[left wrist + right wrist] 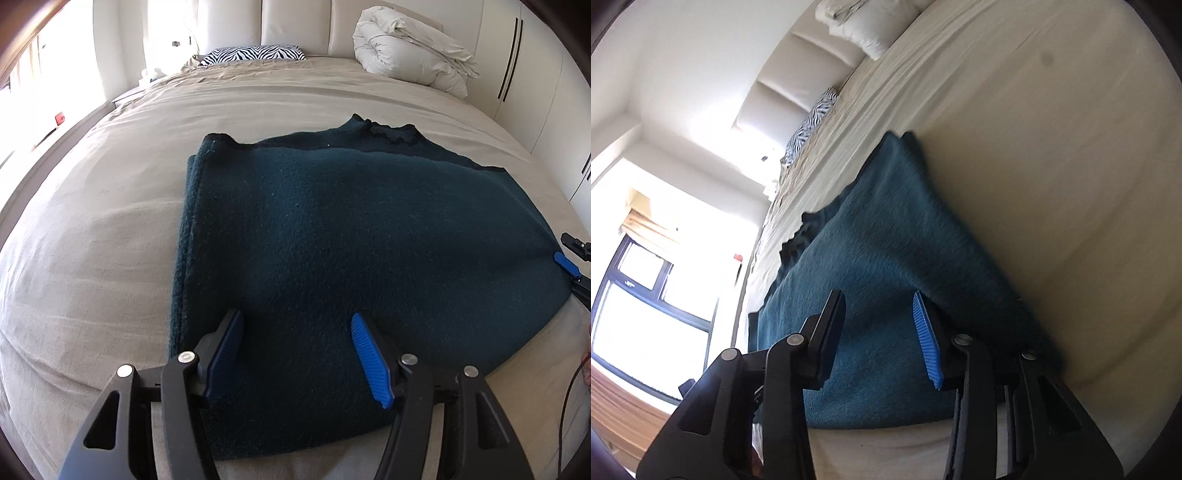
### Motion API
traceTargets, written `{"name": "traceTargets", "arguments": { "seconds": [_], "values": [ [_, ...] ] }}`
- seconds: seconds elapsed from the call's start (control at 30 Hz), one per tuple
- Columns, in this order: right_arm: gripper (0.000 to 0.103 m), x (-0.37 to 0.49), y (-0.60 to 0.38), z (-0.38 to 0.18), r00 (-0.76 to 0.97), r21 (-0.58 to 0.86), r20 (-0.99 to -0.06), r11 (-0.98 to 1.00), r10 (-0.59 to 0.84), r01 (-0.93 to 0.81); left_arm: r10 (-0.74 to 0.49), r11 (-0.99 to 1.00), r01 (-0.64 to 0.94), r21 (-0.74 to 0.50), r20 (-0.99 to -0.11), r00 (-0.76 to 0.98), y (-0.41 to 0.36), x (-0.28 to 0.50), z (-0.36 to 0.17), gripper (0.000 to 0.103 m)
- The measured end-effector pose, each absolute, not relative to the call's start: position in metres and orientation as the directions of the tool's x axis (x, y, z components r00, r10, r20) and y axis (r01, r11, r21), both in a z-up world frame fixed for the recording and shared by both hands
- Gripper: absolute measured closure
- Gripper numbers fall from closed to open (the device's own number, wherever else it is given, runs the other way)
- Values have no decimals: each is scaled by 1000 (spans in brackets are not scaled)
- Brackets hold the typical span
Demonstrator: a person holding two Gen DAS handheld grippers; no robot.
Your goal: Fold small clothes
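Sweater (351, 236): dark teal knit, lying flat on the bed (92, 240) near the front edge; looks folded at least once, since a doubled edge runs down its left side and a darker layer with the collar (384, 133) shows past the far edge of the top layer
Left gripper (295, 358): jaws spread wide, nothing between them; both blue pads over the near hem of the sweater, whether they touch the cloth I cannot tell
Right gripper (879, 336): jaws also apart, holding nothing; tilted view, fingers low over the near right part of the sweater; one blue pad (567, 264) of it shows in the left wrist view at the garment's right edge
Contact: neither gripper pinches fabric as far as either view shows
Progress: judged partway; sides or sleeves appear tucked in already, as the shape is roughly a rectangle; no sleeve is visible hanging out
Left to do: probably a bottom-to-top fold, bringing the near hem up toward the collar; then flatten; final compact fold not yet done
Next move needs: both jaws to close on the near hem corners, evenly, so the layers lift together
Risk: thick fuzzy knit may slip or only the top layer gets grabbed; fold would then come apart
Surroundings: rolled white duvet (410, 51) and zebra pillow (255, 53) at the headboard (295, 22), well apart from the sweater; window (646, 295) bright in the right wrist view
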State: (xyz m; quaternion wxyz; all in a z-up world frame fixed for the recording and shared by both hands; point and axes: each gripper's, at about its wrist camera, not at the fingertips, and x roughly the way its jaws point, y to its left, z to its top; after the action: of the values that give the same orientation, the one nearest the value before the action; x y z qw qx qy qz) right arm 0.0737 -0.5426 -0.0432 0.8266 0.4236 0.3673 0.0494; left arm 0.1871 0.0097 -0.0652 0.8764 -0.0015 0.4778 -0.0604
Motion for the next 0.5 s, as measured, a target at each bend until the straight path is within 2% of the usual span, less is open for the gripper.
{"name": "traceTargets", "arguments": {
  "seconds": [0.07, 0.17, 0.3, 0.4, 0.5],
  "values": [
    [64, 67, -554, -32, 736, 694, -599, 663, 315, 280, -100, 994, 82, -65, -837, 538, 17, 186, -57, 44],
    [60, 66, -559, -14, 768, 696, -575, 662, 282, 278, -103, 995, 55, -87, -813, 573, 27, 191, -41, 44],
    [60, 106, -517, 5, 752, 717, -532, 679, 390, 156, -145, 989, 93, -111, -774, 616, 17, 220, -25, 44],
    [59, 153, -458, 1, 691, 738, -517, 671, 505, 62, -242, 970, 175, -169, -737, 631, 1, 246, -22, 44],
    [58, 197, -407, -14, 618, 753, -524, 658, 586, 14, -261, 965, 159, -206, -756, 601, 0, 278, -36, 44]
  ]
}}
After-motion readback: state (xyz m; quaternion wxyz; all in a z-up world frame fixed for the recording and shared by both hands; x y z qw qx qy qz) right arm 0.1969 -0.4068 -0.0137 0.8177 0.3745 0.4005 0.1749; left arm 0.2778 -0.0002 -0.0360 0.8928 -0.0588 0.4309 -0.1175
